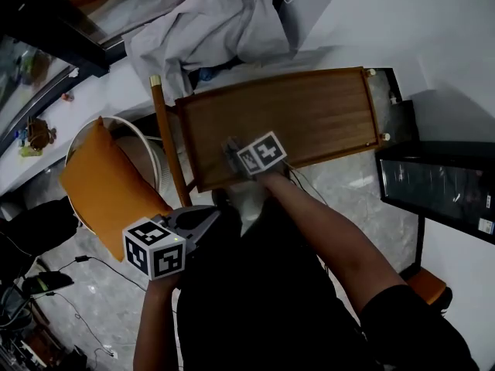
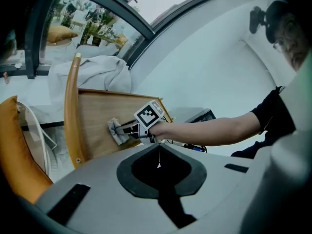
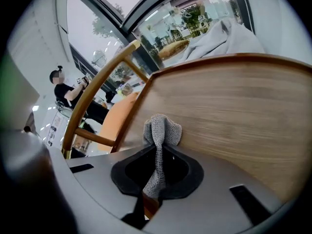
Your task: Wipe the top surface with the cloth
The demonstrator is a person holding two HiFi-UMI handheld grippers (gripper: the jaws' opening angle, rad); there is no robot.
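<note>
The wooden top (image 1: 309,114) is a long brown board with a raised rim. My right gripper (image 1: 232,151) is at its near left part, shut on a small grey cloth (image 3: 161,130) that is bunched against the wood (image 3: 234,106). The left gripper view shows the same cloth (image 2: 116,130) pressed on the board (image 2: 95,118) ahead of the right gripper (image 2: 127,128). My left gripper (image 1: 203,224) hangs off the board's near left corner, over the floor. Its jaws are shut with nothing between them (image 2: 158,149).
An orange cushioned chair (image 1: 104,180) with a curved wooden back (image 2: 70,106) stands left of the board. A pale sheet (image 1: 209,29) is heaped at the far edge. A black cabinet (image 1: 441,184) stands at the right. A person (image 3: 68,94) stands far off by the windows.
</note>
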